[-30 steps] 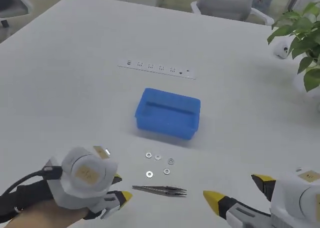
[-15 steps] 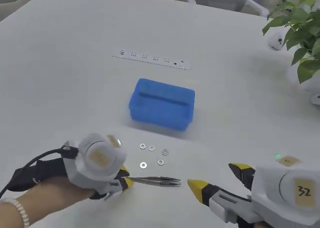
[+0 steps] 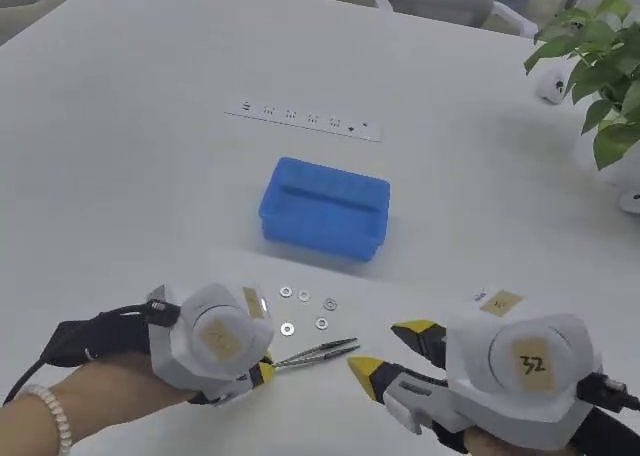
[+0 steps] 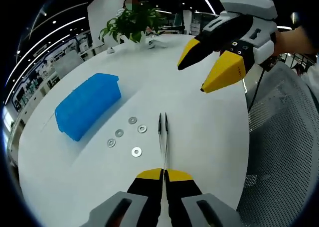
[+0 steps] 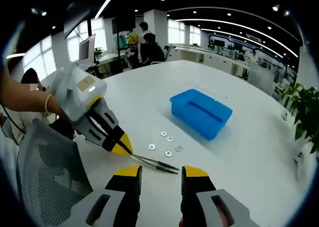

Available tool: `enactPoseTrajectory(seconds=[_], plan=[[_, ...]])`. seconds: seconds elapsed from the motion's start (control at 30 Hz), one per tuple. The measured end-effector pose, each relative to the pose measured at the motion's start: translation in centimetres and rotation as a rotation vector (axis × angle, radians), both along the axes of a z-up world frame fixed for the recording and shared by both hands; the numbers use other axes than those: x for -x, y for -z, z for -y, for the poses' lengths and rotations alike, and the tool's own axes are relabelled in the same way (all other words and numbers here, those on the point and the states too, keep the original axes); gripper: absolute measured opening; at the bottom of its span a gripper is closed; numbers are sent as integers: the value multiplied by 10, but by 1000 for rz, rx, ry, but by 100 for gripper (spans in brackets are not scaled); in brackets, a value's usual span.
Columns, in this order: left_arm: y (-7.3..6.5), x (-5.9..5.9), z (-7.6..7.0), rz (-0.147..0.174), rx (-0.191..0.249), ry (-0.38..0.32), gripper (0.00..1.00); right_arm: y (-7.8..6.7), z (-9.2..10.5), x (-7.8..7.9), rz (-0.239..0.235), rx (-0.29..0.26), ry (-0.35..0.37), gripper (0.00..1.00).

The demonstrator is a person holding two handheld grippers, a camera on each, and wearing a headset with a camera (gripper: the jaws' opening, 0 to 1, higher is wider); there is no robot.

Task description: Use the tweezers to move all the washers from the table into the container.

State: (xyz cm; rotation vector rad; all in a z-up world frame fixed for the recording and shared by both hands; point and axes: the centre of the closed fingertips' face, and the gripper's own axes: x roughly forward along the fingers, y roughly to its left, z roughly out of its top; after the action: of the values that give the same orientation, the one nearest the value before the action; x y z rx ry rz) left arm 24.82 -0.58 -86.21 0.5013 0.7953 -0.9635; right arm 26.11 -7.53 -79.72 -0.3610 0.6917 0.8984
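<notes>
There, at the near left of the white counter (image 3: 120,126), the left tool (image 3: 264,370) sat in a person's hand (image 3: 95,406), its yellow-tipped jaws pinched tight on the rear end of the tweezers (image 3: 315,353). In the left gripper view the same tool (image 4: 163,174) showed both tips pressed together with the tweezers (image 4: 162,137) running straight out from between them. Their thin points reached toward the right tool (image 4: 192,77). Whether the points touched the counter could not be told.

Just beyond the tweezers lay five washers (image 3: 303,297) in a loose cluster, flat on the counter (three in a far row, two nearer), none of them touched by the tweezers. Farther back stood the blue container (image 3: 323,208), near the washers but apart from them, and behind it a white power strip (image 3: 303,120) lay across the counter.

To the right, the right tool (image 3: 378,348) hovered with its jaws spread and nothing between them. Its own view showed the tool (image 5: 161,173) gaping just short of the tweezers (image 5: 154,163), with the left tool (image 5: 124,148) beside them, the washers (image 5: 170,138) beyond, and the container (image 5: 201,112) past those. A leafy plant (image 3: 595,66) stood at the counter's far right edge.
</notes>
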Motion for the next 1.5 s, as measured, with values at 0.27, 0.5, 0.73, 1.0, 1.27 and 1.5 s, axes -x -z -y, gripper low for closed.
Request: enactPoseTrajectory(seconds=[0.27, 0.5, 0.73, 1.0, 1.27, 1.5], plan=[[-52, 1, 10, 59, 96, -17, 0, 12, -25, 8, -9, 46, -172, 23], [-89, 3, 25, 111, 167, 6, 0, 14, -44, 14, 7, 78, -280, 24], [-106, 7, 31, 158, 173, 60, 0, 17, -59, 17, 13, 87, -337, 16], [-101, 14, 28, 171, 137, 124, 0, 26, -66, 21, 27, 125, -403, 9], [-92, 19, 27, 182, 103, 176, 0, 32, -67, 25, 34, 152, -442, 7], [-89, 20, 26, 183, 102, 165, 0, 34, -71, 27, 44, 156, -465, 5]])
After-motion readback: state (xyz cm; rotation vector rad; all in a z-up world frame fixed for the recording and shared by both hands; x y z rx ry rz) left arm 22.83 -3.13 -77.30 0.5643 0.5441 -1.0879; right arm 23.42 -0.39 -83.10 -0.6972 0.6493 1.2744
